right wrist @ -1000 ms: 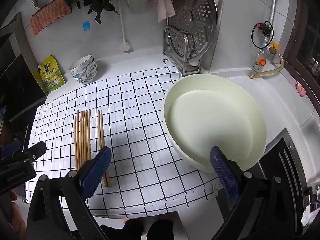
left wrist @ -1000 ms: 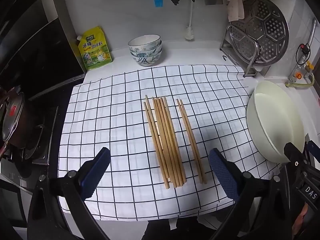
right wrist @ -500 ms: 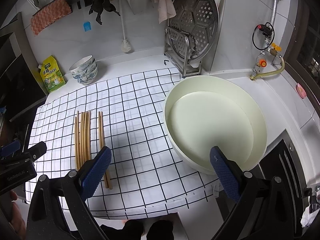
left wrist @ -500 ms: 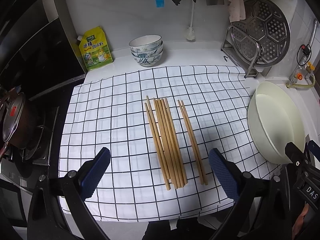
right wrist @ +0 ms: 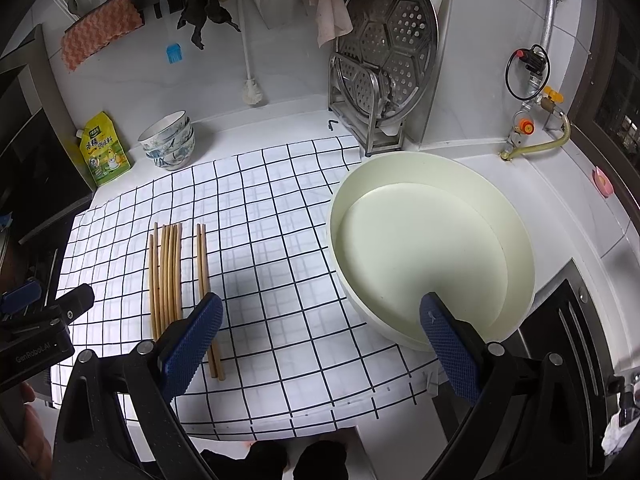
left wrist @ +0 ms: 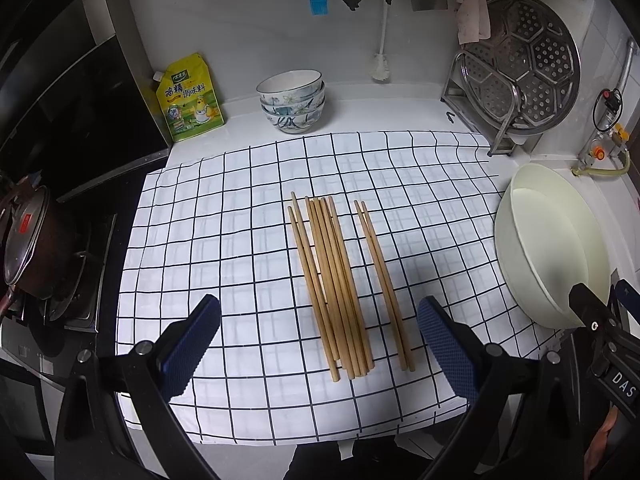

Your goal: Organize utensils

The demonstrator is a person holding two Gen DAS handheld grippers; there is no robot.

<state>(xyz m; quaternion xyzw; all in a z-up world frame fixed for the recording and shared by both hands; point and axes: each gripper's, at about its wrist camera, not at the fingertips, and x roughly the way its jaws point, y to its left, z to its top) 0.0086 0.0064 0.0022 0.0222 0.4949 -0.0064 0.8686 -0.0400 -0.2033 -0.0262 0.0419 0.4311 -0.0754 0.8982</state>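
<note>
Several wooden chopsticks lie side by side on a white cloth with a black grid. A separate pair of chopsticks lies just to their right. Both groups show in the right wrist view, the bundle and the pair. My left gripper is open and empty, held above the near ends of the chopsticks. My right gripper is open and empty, over the cloth between the pair and a large cream basin.
The cream basin stands at the cloth's right edge. Stacked bowls and a yellow seasoning pouch stand at the back. A metal rack with a steamer plate is back right. A stove with a pot is left.
Both views shift slightly, as if the grippers drew back and up a little. The chopsticks have not moved. Both grippers stay open.
</note>
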